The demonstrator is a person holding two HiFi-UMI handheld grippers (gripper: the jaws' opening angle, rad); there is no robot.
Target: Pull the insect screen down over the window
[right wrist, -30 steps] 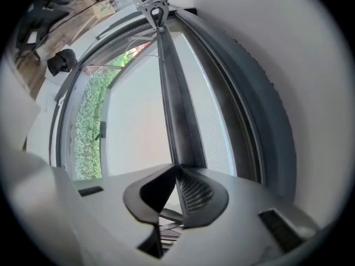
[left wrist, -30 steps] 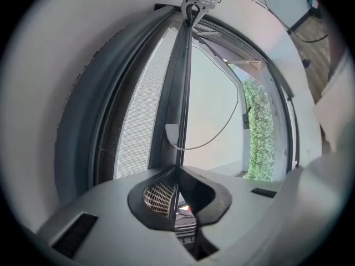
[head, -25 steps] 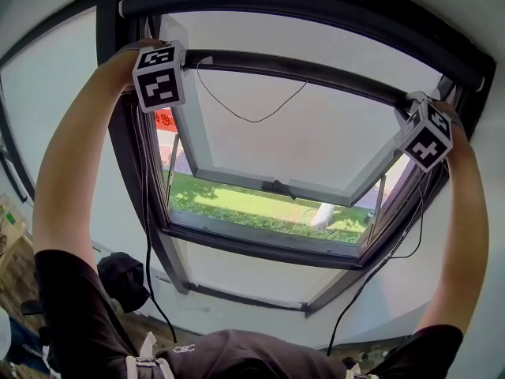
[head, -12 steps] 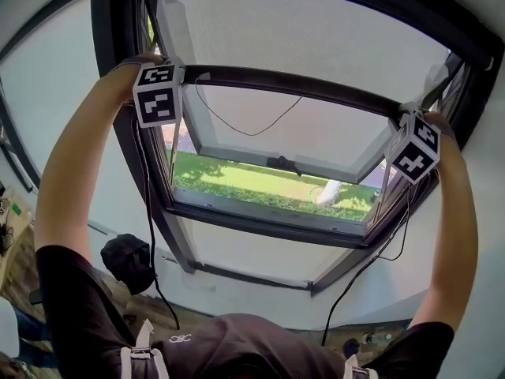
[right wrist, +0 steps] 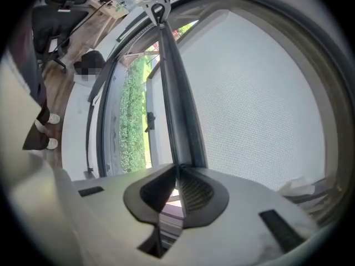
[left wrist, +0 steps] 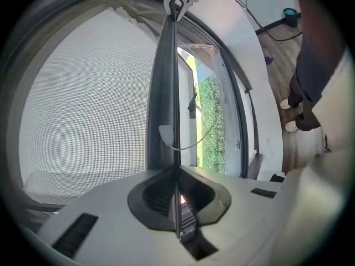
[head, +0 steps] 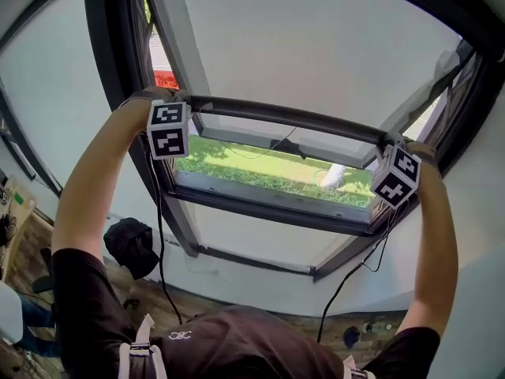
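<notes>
One screen bar (head: pixel 288 117) crosswise over window (head: pixel 268 205)

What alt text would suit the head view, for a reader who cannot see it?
A person holds the insect screen's dark pull bar at both ends, left gripper and right gripper shut on it. The mesh covers the window's upper part; green lawn shows below the bar.

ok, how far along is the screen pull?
Done: insect screen covers the upper part of the window. In hand: left gripper and right gripper, jaws shut on the pull bar, one at each end. Left: the strip showing grass above the lower frame is uncovered; the bar hasn't reached that frame.
</notes>
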